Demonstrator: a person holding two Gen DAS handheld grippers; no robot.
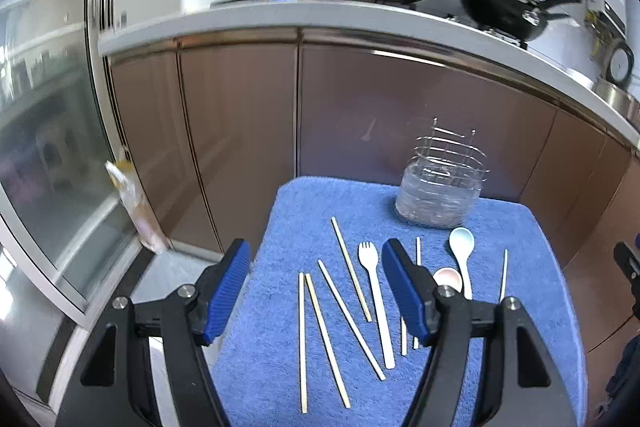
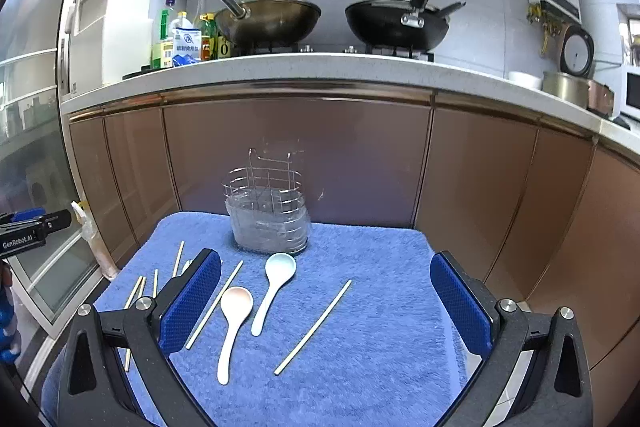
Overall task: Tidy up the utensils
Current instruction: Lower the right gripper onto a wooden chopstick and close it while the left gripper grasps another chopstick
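Left tongs (image 1: pixel 316 291): we saw them spread wide with nothing between the blue pads, hovering above the left part of the blue towel (image 1: pixel 520 227).
Right tongs (image 2: pixel 326 303): these too were spread wide and empty, over the towel's middle and right part.
Holder: the wire utensil holder (image 2: pixel 267 215), seated in a clear plastic cup, stood upright at the towel's far edge, just in front of the brown cabinet doors (image 2: pixel 296 151). We found nothing inside it.
Spoons: the pale blue spoon (image 2: pixel 276 283) and the pink spoon (image 2: pixel 233 323) lay side by side near the holder, bowls toward it, handles toward us.
Fork: the white fork (image 1: pixel 376 303) lay flat to the left of the spoons, tines pointing to the holder.
Chopsticks: the chopsticks (image 1: pixel 344 315) were scattered singly over the towel's left half; one chopstick (image 2: pixel 314 325) lay alone to the right of the spoons, well apart from the others.
Background: above the cabinets we noted the tabletop (image 2: pixel 320 67) carrying a wok (image 2: pixel 268 19), a black pan (image 2: pixel 396 23) and several bottles (image 2: pixel 184 35).
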